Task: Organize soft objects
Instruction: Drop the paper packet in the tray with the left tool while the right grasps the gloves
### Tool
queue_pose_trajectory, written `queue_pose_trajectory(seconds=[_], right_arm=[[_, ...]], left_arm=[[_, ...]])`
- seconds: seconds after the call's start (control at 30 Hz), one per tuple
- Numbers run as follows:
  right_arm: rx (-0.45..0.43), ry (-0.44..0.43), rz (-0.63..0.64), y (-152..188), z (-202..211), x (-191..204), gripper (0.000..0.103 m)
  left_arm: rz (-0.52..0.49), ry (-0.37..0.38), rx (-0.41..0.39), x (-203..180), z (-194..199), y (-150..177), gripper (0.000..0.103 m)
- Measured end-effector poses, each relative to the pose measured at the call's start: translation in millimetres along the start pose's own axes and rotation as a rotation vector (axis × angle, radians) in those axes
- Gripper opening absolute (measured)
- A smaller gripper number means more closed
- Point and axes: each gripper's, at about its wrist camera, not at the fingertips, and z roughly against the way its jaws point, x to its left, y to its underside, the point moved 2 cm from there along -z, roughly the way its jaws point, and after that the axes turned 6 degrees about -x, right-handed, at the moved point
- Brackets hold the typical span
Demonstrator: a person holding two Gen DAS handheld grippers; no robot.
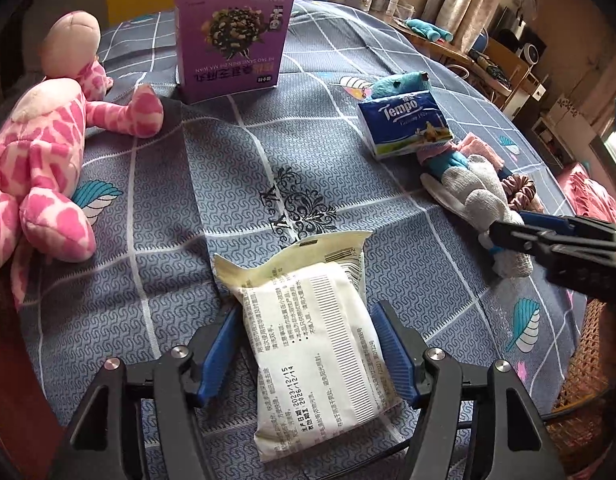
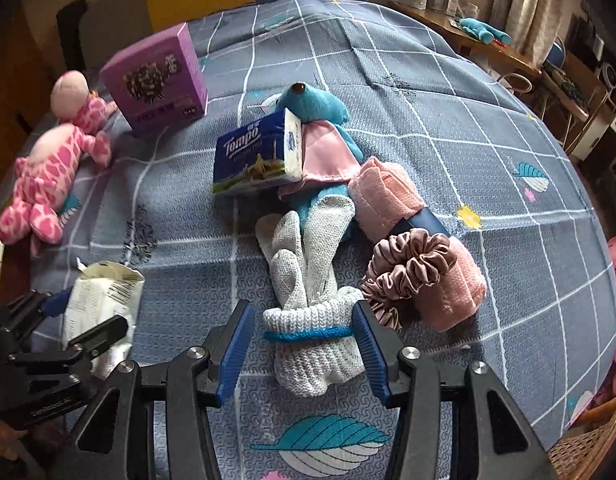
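Note:
My left gripper is open, its blue pads either side of a white wet-wipes pack lying on the grey-blue tablecloth. My right gripper is open around the cuff of a grey knit glove, pads close to its sides. Beside the glove lie a brown satin scrunchie, a rolled pink towel, and a blue plush toy under a Tempo tissue pack. A pink spotted plush lies at the left. In the right wrist view the wipes pack shows at the left.
A purple box stands at the back of the table. A wooden side table with tins and a blue plush is at the back right. A wicker chair edge is at the near right.

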Motion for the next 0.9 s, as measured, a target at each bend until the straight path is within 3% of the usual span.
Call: queue_pose_trajectory(seconds=[0.03,0.1,0.37,0.67,0.9], right_arm=[[0.009,0.029,0.02,0,-4,1,0.043],[0.028,0.082,0.059,3,-12,4,0.04],[0.037,0.101,0.091,7,-19,5,0.041],[0.037,0.127,0.104,9,-19,9,0.041],[0.024,0.146,0.138,11,-20,13,0.041]], left_arm=[[0.002,0.002,-0.005,1,1,1,0.068],[0.005,0.001,-0.018,1,0,2,0.069],[0.022,0.006,-0.057,7,14,8,0.061],[0.082,0.029,-0.155,30,85,20,0.061],[0.231,-0.014,-0.275,95,156,25,0.061]])
